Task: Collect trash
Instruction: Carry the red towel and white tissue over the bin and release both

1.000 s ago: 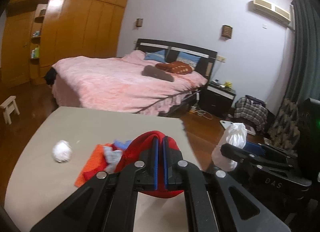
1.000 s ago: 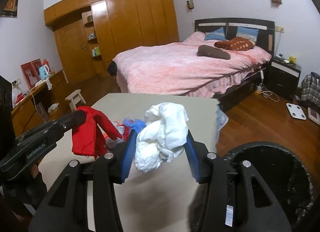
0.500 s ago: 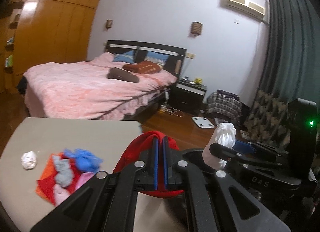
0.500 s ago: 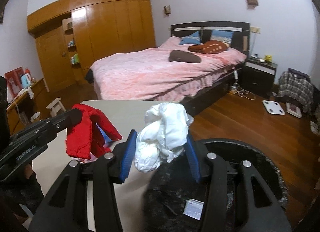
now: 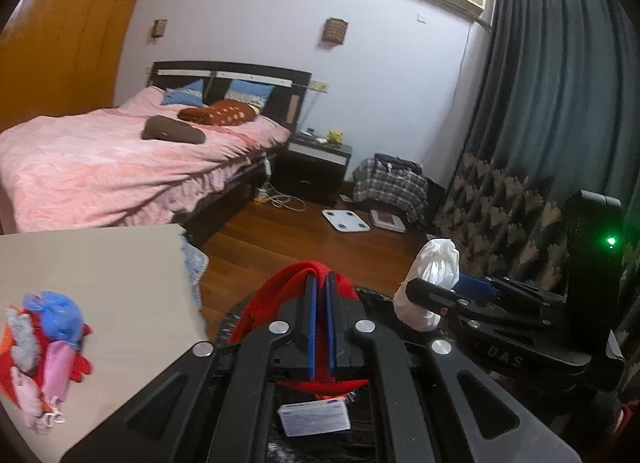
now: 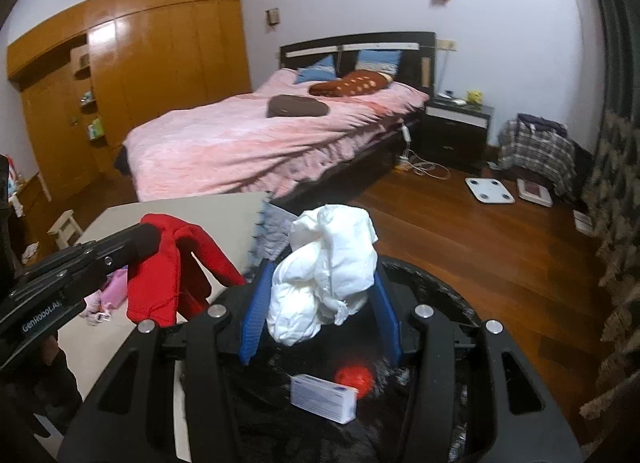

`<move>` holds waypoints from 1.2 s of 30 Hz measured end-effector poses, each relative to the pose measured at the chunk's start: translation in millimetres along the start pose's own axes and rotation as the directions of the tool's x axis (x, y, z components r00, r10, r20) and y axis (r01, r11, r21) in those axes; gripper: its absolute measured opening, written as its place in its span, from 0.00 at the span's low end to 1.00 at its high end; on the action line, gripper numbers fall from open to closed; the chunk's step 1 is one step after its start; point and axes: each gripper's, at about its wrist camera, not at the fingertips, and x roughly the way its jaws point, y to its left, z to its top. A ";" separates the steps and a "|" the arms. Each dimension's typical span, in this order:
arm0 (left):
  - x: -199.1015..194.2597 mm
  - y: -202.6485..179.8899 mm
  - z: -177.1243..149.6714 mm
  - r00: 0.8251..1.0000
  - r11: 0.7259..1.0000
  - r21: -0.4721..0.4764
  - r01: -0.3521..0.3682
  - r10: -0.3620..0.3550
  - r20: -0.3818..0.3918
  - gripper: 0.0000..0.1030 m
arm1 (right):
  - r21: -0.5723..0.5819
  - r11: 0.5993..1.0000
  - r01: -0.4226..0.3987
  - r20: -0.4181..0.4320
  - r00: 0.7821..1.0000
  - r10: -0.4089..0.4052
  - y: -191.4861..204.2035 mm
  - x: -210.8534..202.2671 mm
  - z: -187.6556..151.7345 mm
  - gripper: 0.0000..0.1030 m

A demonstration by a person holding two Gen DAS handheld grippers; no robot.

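Above the black-lined bin [image 6: 448,295], beside the table's right edge:

Item 1. Left gripper [image 5: 319,283], jaws clamped tight on a red cloth [image 5: 276,295]. Blue pads nearly meet, with the fabric pinched between them and draped to both sides. In the right wrist view the same red cloth [image 6: 168,267] hangs from the black fingers, over the table's right edge and the near rim of the bin.

Item 2. Right gripper [image 6: 320,291], jaws partly apart and pressed on a crumpled white wad [image 6: 324,271] of paper or thin plastic. Blue pads touch it on both sides. The wad bulges above the fingertips and sits over the bin's opening. From the left wrist view, the white wad [image 5: 434,275] shows at the tip of that gripper, to the right of the red cloth.

Item 3. Bin contents: one small white box [image 6: 324,397] with printed label, lying flat on the black liner; one red round object [image 6: 354,377], blurred, just behind the box.

Item 4. Table [image 5: 100,263], beige top. Near its left edge lies a heap of small cloth pieces [image 5: 44,339] in blue, grey, pink and red-orange, well apart from both grippers.

Item 5. Surroundings: bed [image 5: 100,167] with pink cover, wooden floor [image 6: 500,247], white scale [image 6: 489,190] on the floor, dark curtain [image 5: 560,103].
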 end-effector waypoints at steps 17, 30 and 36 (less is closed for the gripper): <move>35.6 6.9 -26.4 0.994 1.000 -0.003 0.000 -0.001 -0.111 0.42 | 0.063 0.993 0.098 -0.037 0.995 -0.096 -30.4 10.8 -28.9 0.79; -23.8 77.9 -25.4 0.966 0.966 -0.019 -0.259 0.258 -0.025 0.73 | 0.035 0.996 0.080 0.016 0.997 -0.081 0.7 9.0 -15.2 0.95; -63.4 117.5 -34.9 0.916 0.915 -0.044 -0.402 0.402 -0.005 0.76 | -0.019 1.000 -0.002 0.007 1.000 0.002 48.2 25.7 -11.0 0.95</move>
